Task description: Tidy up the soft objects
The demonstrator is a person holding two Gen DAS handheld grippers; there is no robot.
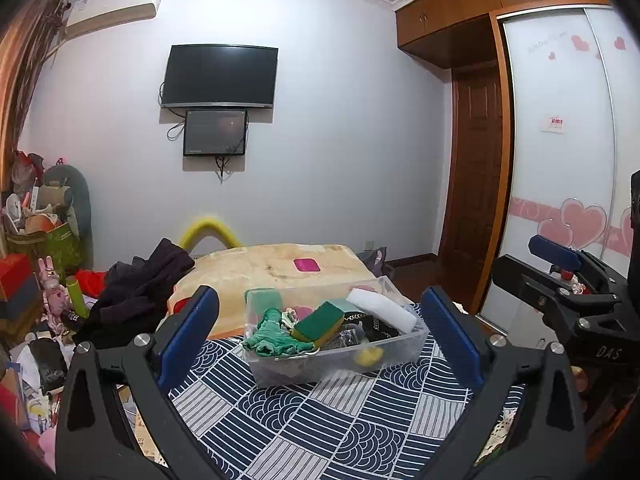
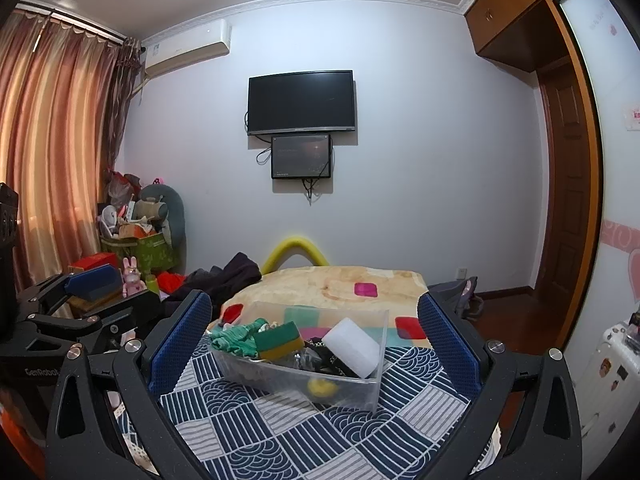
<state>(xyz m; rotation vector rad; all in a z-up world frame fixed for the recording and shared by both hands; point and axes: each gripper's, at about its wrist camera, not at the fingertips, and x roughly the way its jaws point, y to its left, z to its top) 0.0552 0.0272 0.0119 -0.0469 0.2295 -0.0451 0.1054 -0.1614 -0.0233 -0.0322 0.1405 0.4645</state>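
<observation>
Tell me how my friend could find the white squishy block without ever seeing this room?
Look at the bed with the navy-and-white patterned cloth, where a clear plastic rectangular bin sits. Inside, at the bin's right end, leans the white rectangular foam sponge block. It is plain white all over, unlike the green-and-yellow scrub sponge and the crumpled green cloth to its left.

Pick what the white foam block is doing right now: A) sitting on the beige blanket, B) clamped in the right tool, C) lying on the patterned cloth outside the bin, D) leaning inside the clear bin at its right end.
D: the white foam block sits tilted inside the clear bin, at the right end beside the green-and-yellow sponge; the right tool and left tool are both open and empty.
</observation>
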